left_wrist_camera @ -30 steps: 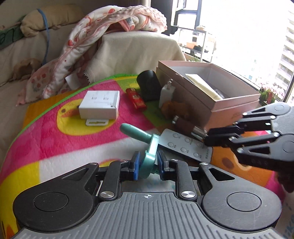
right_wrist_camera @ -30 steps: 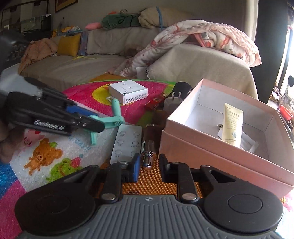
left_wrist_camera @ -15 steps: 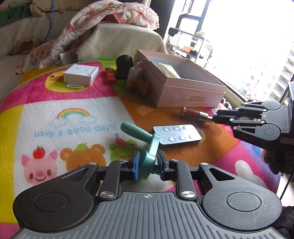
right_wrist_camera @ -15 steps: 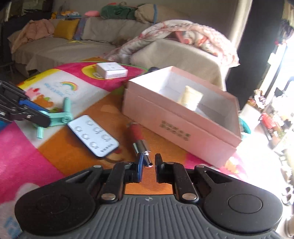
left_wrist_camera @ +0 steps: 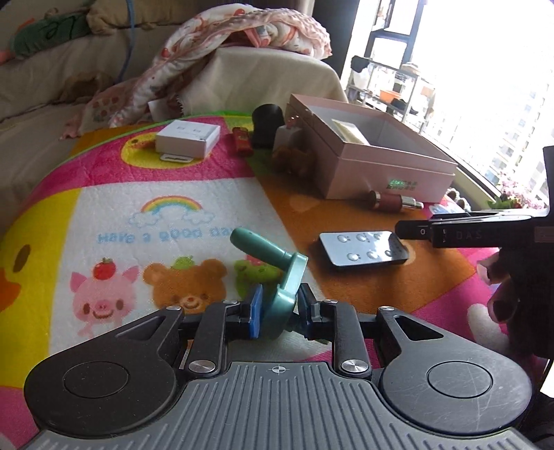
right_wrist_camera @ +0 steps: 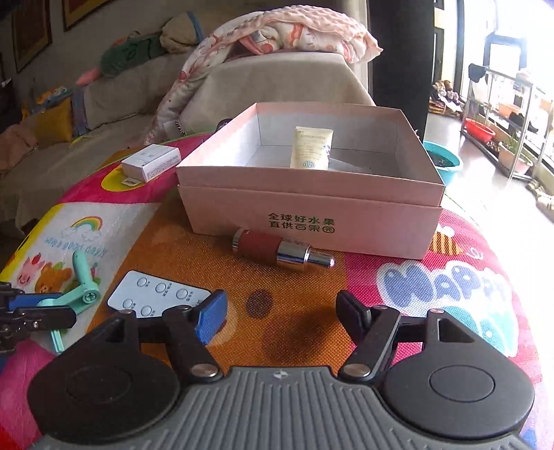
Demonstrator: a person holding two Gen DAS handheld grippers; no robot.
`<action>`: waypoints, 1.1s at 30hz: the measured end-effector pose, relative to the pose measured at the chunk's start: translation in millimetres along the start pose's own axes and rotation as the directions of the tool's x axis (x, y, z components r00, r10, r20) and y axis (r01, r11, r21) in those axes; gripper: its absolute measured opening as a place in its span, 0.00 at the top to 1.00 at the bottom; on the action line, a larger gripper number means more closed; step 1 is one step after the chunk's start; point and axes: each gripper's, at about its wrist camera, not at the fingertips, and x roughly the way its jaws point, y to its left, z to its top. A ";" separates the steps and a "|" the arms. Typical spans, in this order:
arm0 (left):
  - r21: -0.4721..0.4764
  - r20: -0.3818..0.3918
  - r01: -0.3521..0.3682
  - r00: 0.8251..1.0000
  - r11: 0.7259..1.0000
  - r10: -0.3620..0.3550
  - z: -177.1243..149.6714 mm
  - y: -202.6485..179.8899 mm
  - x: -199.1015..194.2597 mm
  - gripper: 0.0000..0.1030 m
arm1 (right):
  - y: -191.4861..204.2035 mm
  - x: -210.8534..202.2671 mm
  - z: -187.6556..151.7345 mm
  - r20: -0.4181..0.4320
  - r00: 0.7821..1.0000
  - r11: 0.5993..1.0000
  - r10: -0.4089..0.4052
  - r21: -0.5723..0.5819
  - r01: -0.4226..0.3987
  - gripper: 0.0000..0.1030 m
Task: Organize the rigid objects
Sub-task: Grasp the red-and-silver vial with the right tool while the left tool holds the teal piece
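My left gripper (left_wrist_camera: 278,309) is shut on a teal hinged plastic tool (left_wrist_camera: 273,273), held just above the colourful play mat; the tool also shows in the right wrist view (right_wrist_camera: 78,294). My right gripper (right_wrist_camera: 282,313) is open and empty, just in front of a red and silver bottle (right_wrist_camera: 277,249) that lies on the mat against the open pink box (right_wrist_camera: 311,214). A cream tube (right_wrist_camera: 311,147) stands inside the box. A white remote (right_wrist_camera: 155,294) lies left of my right gripper.
A white carton (left_wrist_camera: 188,136), a red lighter (left_wrist_camera: 242,140), a black cylinder (left_wrist_camera: 266,124) and a white charger (left_wrist_camera: 287,136) lie on the mat's far side. A sofa with a blanket (right_wrist_camera: 277,31) stands behind. A shelf rack (right_wrist_camera: 509,114) stands at right.
My right gripper has opened wide and let go of the red and silver bottle, which now lies beside the box. My left gripper still holds the teal tool and has drawn back.
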 end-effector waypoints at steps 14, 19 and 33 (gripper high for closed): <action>0.054 0.067 -0.093 0.994 0.994 0.090 -2.9 -17.6 9.1 0.74 | 23.3 31.6 24.7 -0.014 0.994 0.993 -0.111 0.023 0.112 0.24; 0.091 0.085 -0.098 0.992 0.991 0.091 -0.3 -21.8 15.3 0.79 | 13.3 8.4 9.4 -0.006 0.999 0.998 -0.049 -0.051 0.049 0.24; 0.237 0.058 0.157 0.983 0.959 -0.175 18.4 -64.3 -26.7 0.88 | -19.5 -89.4 -18.4 0.148 0.987 0.973 0.070 -0.226 -0.035 0.24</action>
